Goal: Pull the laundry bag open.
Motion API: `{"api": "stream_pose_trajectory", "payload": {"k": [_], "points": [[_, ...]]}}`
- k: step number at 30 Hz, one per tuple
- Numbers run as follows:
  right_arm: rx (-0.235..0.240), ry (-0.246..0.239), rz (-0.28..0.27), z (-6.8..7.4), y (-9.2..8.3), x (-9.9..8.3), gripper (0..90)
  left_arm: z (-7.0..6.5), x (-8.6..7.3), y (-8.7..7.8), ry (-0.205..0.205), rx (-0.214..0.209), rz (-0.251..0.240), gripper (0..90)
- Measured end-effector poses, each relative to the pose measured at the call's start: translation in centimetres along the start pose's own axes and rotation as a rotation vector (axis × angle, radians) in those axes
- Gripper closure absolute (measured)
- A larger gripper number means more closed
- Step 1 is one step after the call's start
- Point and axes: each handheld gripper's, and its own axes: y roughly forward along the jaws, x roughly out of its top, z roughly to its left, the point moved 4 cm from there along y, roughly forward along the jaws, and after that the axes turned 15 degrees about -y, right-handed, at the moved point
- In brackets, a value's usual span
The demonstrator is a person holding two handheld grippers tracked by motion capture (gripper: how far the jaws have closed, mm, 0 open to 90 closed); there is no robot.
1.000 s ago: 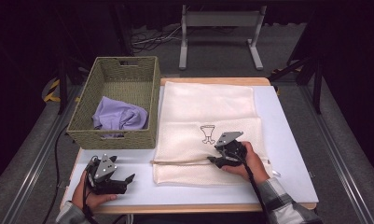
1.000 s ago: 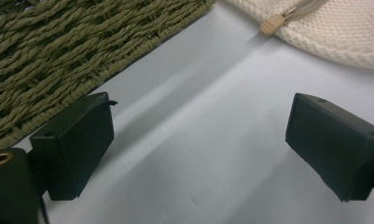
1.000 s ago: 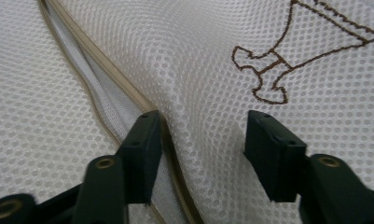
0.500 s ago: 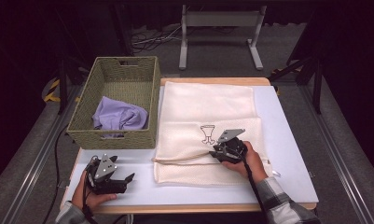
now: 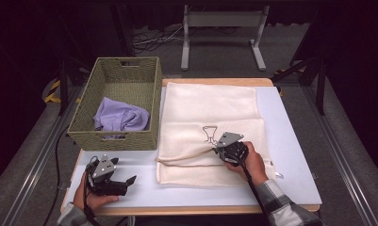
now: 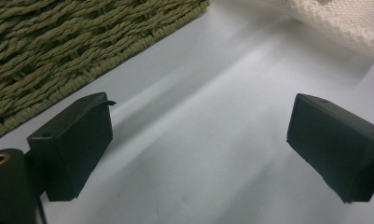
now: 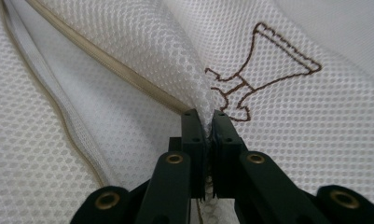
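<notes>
Mesh laundry bag [image 5: 210, 136], cream, honeycomb weave, pinched by right tool [image 5: 220, 149].

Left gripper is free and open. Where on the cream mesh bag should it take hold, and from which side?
Grip the mesh bag at its near-left corner, coming in level from the left edge. That corner lies flat on the white table, closest to the open left gripper, with bare surface between. The right gripper is already shut on the bag by the brown embroidery, lifting a fold there.
</notes>
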Motion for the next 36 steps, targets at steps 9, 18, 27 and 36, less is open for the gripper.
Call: {"api": "stream_pose_trajectory", "payload": {"k": [9, 18, 27, 36], "points": [[-0.089, -0.044, -0.077, -0.2, -2.5, 1.7, 86.8, 0.0, 0.1, 0.0, -0.009, -0.005, -0.001, 7.6], [-0.135, -0.062, -0.135, -0.4, -4.1, 3.6, 86.7, 0.1, 0.4, -0.1, -0.009, 0.009, -0.012, 7.6], [-0.173, -0.053, -0.169, -0.9, -4.7, 4.6, 86.7, 0.2, 1.0, -0.6, -0.008, 0.012, -0.034, 7.6], [-0.202, -0.026, -0.216, -1.5, -5.5, 5.1, 86.7, 0.3, 2.9, -2.1, 0.027, 0.025, -0.085, 6.9]]}}
